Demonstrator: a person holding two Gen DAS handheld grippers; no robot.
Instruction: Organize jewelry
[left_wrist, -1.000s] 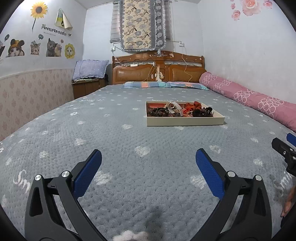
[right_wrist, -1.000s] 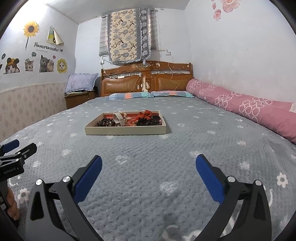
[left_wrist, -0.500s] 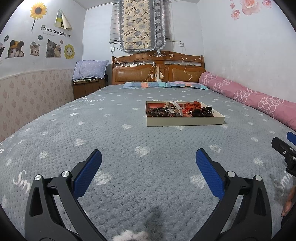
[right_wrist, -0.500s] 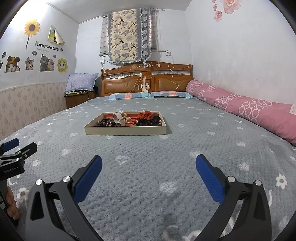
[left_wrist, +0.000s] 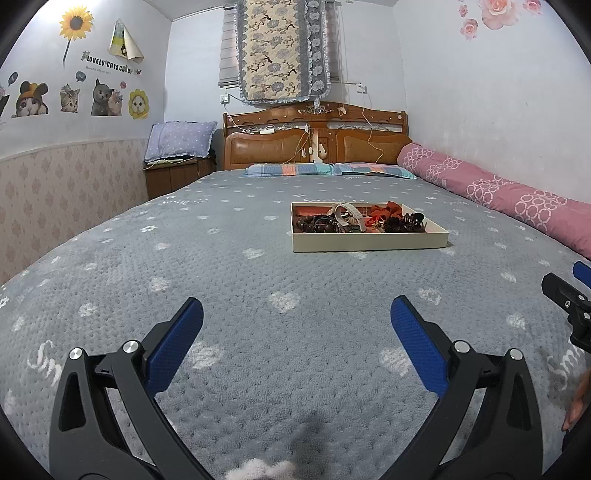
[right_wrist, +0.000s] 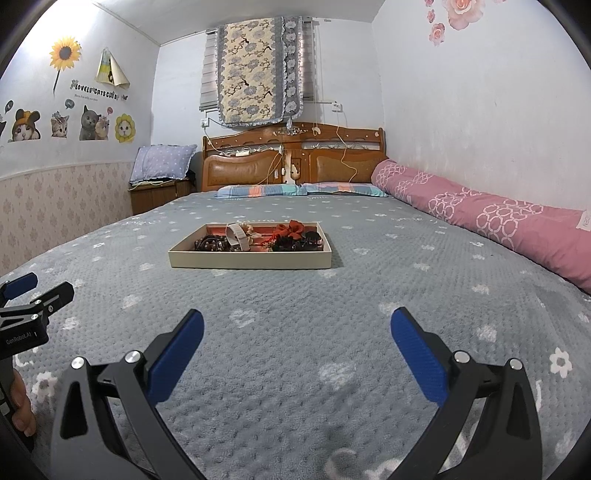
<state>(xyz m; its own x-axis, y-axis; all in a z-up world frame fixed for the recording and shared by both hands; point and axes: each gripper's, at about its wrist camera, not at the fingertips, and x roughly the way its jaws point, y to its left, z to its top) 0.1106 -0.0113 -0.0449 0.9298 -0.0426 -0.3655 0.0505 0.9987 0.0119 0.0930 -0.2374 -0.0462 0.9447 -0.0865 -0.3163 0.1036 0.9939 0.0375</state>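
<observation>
A shallow cream tray (left_wrist: 369, 242) sits on the grey bedspread, ahead and a little right in the left wrist view; in the right wrist view the tray (right_wrist: 251, 260) is ahead and left. It holds a jumble of jewelry: dark bead bracelets (left_wrist: 314, 223), a white band (left_wrist: 349, 214), red pieces (left_wrist: 388, 210) and black hair claws (left_wrist: 410, 221). My left gripper (left_wrist: 295, 310) is open and empty, low over the bed, well short of the tray. My right gripper (right_wrist: 295, 321) is open and empty, also short of the tray.
A long pink bolster (left_wrist: 498, 195) lies along the right wall. Striped pillows (left_wrist: 325, 170) and a wooden headboard (left_wrist: 317, 142) stand at the far end. A nightstand with a blue pillow (left_wrist: 177, 140) is at the far left. Grey bedspread (left_wrist: 258, 295) surrounds the tray.
Both grippers stay open and nearly still. The right wrist view has tilted slightly, so the tray sits a touch higher in it.
</observation>
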